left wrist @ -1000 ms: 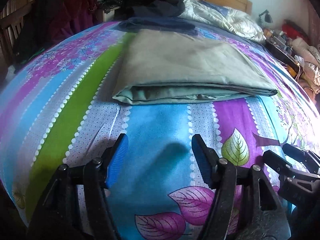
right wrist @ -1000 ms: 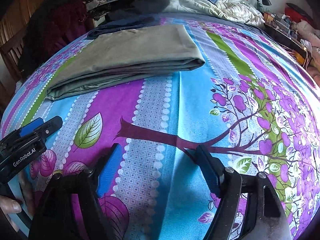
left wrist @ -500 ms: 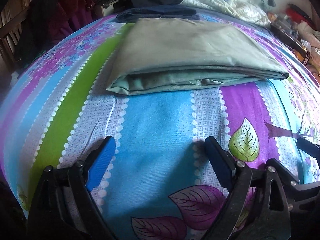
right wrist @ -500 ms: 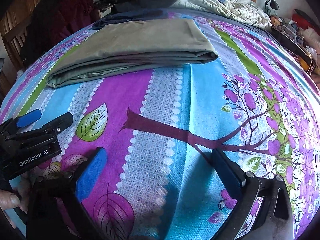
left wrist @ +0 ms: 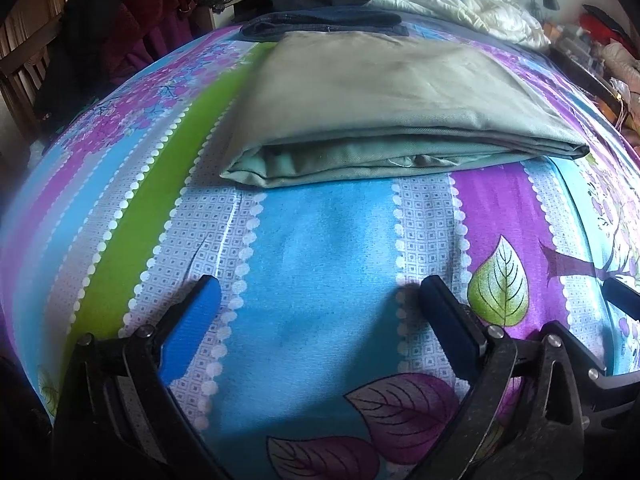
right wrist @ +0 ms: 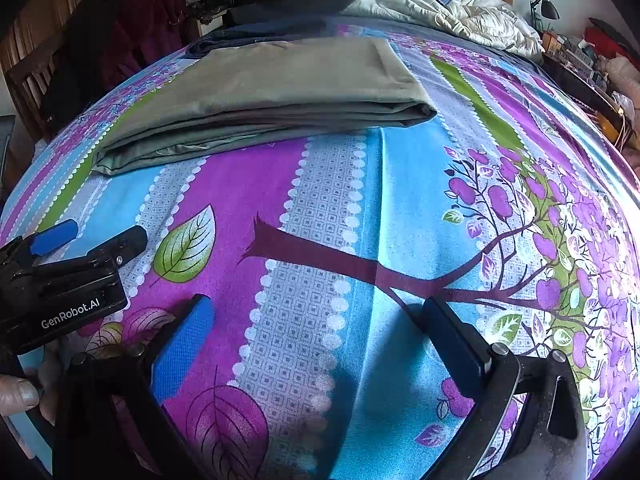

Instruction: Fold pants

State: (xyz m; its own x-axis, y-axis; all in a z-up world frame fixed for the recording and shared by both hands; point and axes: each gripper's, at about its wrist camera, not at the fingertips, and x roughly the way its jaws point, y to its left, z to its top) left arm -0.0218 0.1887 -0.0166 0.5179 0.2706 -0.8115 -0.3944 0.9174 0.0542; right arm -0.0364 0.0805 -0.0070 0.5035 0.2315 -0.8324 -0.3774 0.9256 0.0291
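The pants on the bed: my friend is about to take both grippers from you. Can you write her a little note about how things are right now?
Left gripper: open, empty, over the bedsheet, short of the pants.
Right gripper: open, empty, beside the left one.
Pants: grey-green, lying flat on the bed in stacked layers, with the layered edge facing you. A dark blue garment lies just behind them.
Done: they look folded into a neat rectangle.
Left: perhaps one more fold or a tidy-up; neither gripper touches them.

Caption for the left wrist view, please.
Open left gripper hovers over the patterned bedsheet, short of the folded grey-green pants.
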